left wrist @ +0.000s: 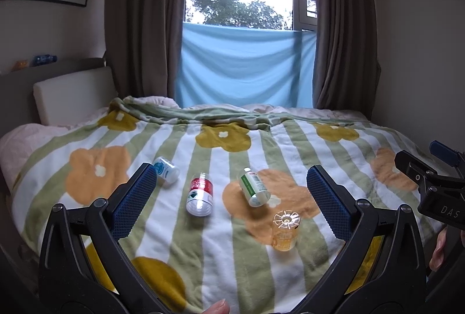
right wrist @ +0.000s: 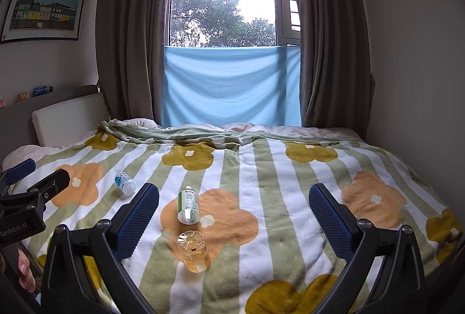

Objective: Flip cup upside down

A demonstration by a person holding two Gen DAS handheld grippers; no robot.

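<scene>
- On the striped flower blanket point(left wrist: 162, 229) we count four small containers: three bottles lying on their sides and one cup standing.
- At the far left lies the blue bottle point(left wrist: 166, 170), just beyond the left finger of the left gripper point(left wrist: 232, 202).
- Next lies the red bottle point(left wrist: 200, 194), its base toward us.
- Then the green bottle point(left wrist: 254, 187) lies on an orange flower.
- The yellow cup point(left wrist: 285, 230) stands nearest to us, just before the green bottle; its ribbed flat end faces up, and we cannot tell if this end is the bottom.
- We hold two grippers, both spread wide and holding nothing.
- The cup is between the left gripper's fingers, nearer its right one.
- In the right wrist view we count only three containers; the cup sits just beside the left finger of the right gripper point(right wrist: 234, 215).
</scene>
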